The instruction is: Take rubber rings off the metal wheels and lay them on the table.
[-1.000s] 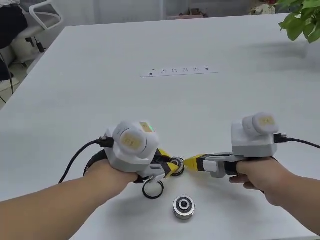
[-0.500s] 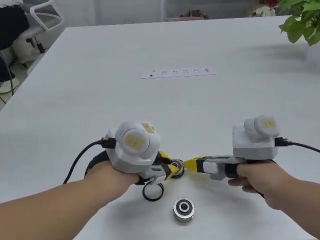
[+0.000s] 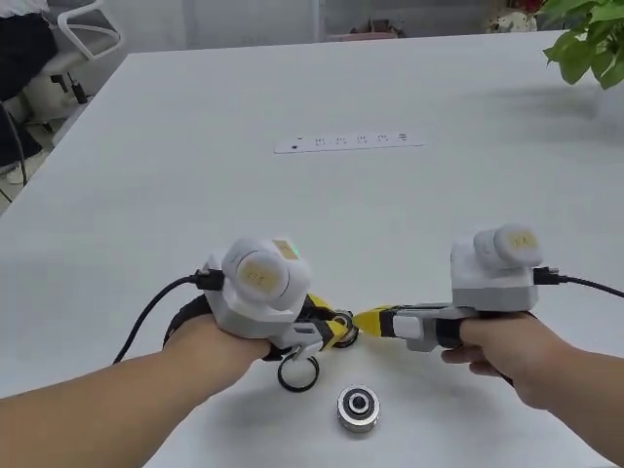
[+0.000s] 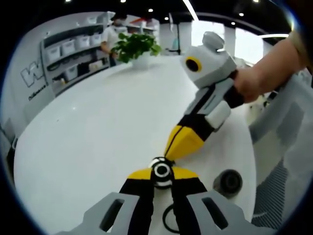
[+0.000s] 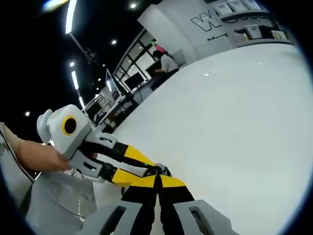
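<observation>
**A:** Item one, lower left of the head view. What is the status of the left gripper point(image 4: 161, 178)?

**B:** Its jaws are clamped on the first wheel point(image 4: 162, 169). This is a small metal wheel, held low over the white table point(image 3: 292, 214), just left of centre near the bottom of the frame. A black cable point(image 3: 156, 302) leaves the gripper body toward the left edge.

**A:** Item two. Any loose parts?

**B:** One black rubber ring point(image 3: 296, 389) lies flat on the table, directly under the left gripper in the frame and just beside it. To the ring's lower right, the second wheel point(image 3: 359, 406) rests face up at the bottom centre, apart from both grippers.

**A:** Item three. What about the right gripper point(image 5: 157, 177)?

**B:** It comes in from the lower right. Its jaws are pressed together into a yellow wedge, and the tip sits against the first wheel. The right gripper view shows a thin seam between the jaws. I cannot tell whether any rubber is pinched in that seam.

**A:** Item four. What is in the background?

**B:** A white power strip point(image 3: 348, 142) lies on the table at upper centre. A green plant point(image 3: 585, 39) occupies the top right corner.
</observation>
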`<action>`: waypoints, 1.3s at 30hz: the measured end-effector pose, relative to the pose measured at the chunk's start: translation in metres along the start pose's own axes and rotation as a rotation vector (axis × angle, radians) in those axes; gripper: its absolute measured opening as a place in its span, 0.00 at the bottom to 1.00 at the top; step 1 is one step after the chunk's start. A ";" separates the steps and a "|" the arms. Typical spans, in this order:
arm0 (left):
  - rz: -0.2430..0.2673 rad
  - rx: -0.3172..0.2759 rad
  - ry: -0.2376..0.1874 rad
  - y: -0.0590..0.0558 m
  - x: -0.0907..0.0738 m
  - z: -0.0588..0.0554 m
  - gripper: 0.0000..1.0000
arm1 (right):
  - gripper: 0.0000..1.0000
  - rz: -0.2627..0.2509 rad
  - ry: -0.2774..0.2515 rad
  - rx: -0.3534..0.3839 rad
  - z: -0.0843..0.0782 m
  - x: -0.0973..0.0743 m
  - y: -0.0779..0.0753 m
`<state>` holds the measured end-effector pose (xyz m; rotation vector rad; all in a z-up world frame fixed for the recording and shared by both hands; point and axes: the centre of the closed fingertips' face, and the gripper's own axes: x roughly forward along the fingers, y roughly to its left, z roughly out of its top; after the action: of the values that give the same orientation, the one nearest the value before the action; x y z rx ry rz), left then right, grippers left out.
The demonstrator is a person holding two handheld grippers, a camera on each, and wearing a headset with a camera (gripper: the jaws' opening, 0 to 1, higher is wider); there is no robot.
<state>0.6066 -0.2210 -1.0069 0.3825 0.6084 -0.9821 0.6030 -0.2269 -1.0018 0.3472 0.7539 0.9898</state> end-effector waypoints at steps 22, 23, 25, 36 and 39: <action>0.009 -0.007 -0.004 0.002 0.000 0.001 0.14 | 0.00 0.053 0.006 0.016 -0.002 0.003 0.012; 0.009 -0.007 -0.004 0.003 0.000 0.001 0.14 | 0.00 0.055 0.007 0.015 -0.002 0.003 0.013; 0.008 -0.007 -0.006 0.002 0.000 0.001 0.14 | 0.00 0.060 0.006 0.018 -0.002 0.003 0.013; 0.006 -0.003 -0.014 0.002 -0.001 0.000 0.14 | 0.00 0.115 -0.003 0.035 0.000 0.001 0.023; 0.005 -0.001 -0.014 0.002 -0.001 0.001 0.14 | 0.00 0.130 -0.005 0.041 0.001 0.000 0.026</action>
<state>0.6079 -0.2200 -1.0061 0.3759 0.5952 -0.9788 0.5875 -0.2131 -0.9865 0.4380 0.7552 1.0962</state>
